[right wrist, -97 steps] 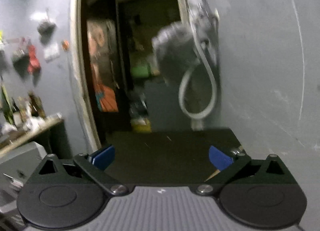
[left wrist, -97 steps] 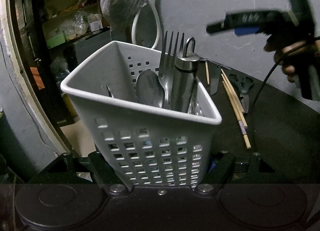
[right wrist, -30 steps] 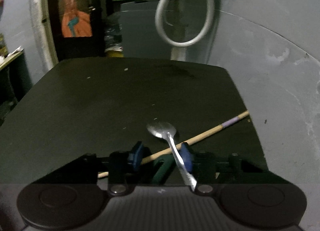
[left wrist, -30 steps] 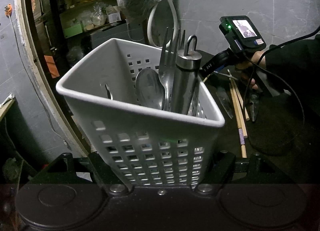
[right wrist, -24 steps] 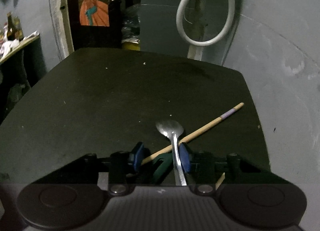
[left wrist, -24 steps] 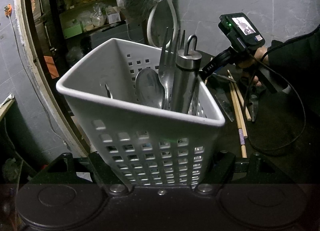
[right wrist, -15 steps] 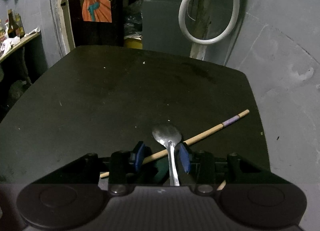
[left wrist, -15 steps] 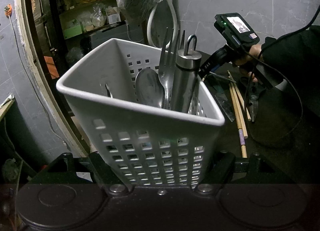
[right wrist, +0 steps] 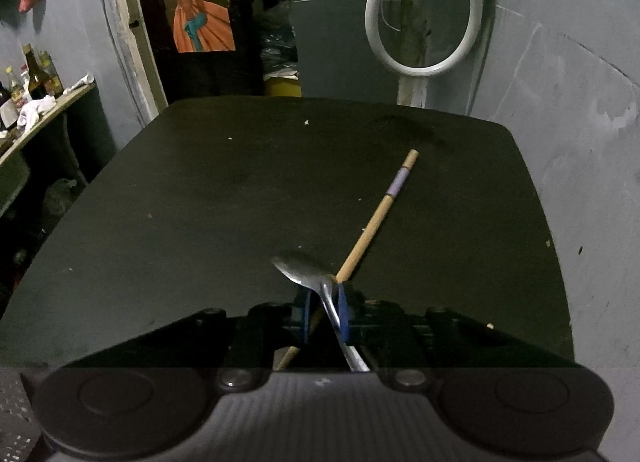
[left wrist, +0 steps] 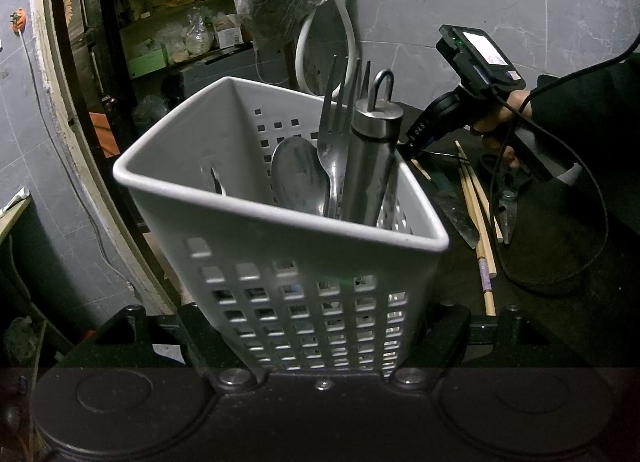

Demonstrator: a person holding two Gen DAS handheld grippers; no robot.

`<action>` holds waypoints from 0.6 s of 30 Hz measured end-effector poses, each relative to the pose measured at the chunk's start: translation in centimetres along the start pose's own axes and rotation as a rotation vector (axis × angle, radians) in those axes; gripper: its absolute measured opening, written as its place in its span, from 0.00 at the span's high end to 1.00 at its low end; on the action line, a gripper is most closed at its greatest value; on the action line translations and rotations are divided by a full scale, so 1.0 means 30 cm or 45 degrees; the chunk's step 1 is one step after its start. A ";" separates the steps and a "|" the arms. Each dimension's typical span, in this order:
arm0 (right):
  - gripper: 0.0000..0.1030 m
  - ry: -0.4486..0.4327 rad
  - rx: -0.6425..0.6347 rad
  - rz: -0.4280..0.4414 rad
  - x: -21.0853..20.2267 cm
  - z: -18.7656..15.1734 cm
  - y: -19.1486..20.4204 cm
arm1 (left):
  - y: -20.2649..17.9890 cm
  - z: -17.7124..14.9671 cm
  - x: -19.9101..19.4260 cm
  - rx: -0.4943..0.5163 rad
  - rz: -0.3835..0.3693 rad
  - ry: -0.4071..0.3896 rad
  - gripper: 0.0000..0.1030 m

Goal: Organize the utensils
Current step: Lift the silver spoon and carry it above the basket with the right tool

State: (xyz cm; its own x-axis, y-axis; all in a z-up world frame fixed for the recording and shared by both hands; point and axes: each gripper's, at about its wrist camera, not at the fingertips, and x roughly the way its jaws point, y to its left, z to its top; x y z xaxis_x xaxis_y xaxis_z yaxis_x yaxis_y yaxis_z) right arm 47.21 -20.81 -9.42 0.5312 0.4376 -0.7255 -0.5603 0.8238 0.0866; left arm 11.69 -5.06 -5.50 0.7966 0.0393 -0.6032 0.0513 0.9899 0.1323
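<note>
R gripper (right wrist: 325,312) jaws closing on spoon (right wrist: 308,274) neck; handle runs back through the jaws, bowl fwd, chopstick (right wrist: 376,218) crossing under. L gripper (left wrist: 320,326) clamped on caddy (left wrist: 280,262).

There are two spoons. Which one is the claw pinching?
The small spoon on the black table, lying across a chopstick. The right claw is closing on its handle. The other spoon stands untouched in the white basket.
</note>
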 end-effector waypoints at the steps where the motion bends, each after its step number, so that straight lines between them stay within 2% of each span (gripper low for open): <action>1: 0.86 0.001 0.014 0.009 0.000 0.001 -0.002 | 0.000 0.000 0.000 0.000 0.000 0.000 0.23; 8: 0.90 0.022 0.196 0.107 -0.002 0.003 -0.051 | -0.001 -0.002 0.002 0.001 -0.001 -0.002 0.23; 18: 0.99 0.001 0.316 0.129 -0.026 -0.001 -0.078 | 0.007 -0.002 -0.002 0.014 -0.011 -0.008 0.23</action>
State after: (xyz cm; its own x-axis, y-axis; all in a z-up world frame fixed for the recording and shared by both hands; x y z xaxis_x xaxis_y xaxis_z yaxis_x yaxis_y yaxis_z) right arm 48.09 -23.07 -9.08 0.4798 0.5220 -0.7052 -0.4373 0.8391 0.3236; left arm 11.61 -4.84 -5.48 0.8000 0.0301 -0.5992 0.0644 0.9887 0.1356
